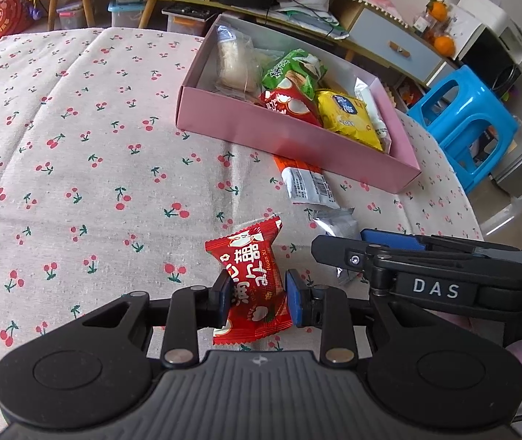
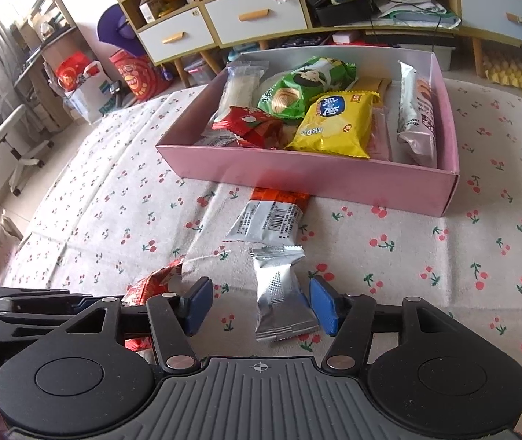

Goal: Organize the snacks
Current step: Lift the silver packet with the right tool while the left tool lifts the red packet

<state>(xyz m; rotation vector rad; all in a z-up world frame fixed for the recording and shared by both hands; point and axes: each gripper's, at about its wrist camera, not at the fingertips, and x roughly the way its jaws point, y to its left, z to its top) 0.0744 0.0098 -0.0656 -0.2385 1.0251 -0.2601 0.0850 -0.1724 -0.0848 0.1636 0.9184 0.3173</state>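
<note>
A pink box (image 1: 290, 139) (image 2: 308, 179) holds several snack packs, among them a yellow pack (image 2: 338, 124) and a green pack (image 2: 297, 88). My left gripper (image 1: 257, 302) is shut on a red snack pack (image 1: 252, 282) just above the cherry-print cloth; that pack's corner shows in the right wrist view (image 2: 154, 282). My right gripper (image 2: 261, 306) is open around a silver snack pack (image 2: 279, 293) lying on the cloth, pads apart from it on the left. An orange-and-white pack (image 2: 272, 216) (image 1: 307, 183) lies against the box's near wall.
The table has a cherry-print cloth (image 1: 77, 146). The right gripper's body (image 1: 426, 278) sits close to the right of my left gripper. A blue stool (image 1: 470, 124) and a low cabinet with drawers (image 2: 253, 22) stand beyond the table.
</note>
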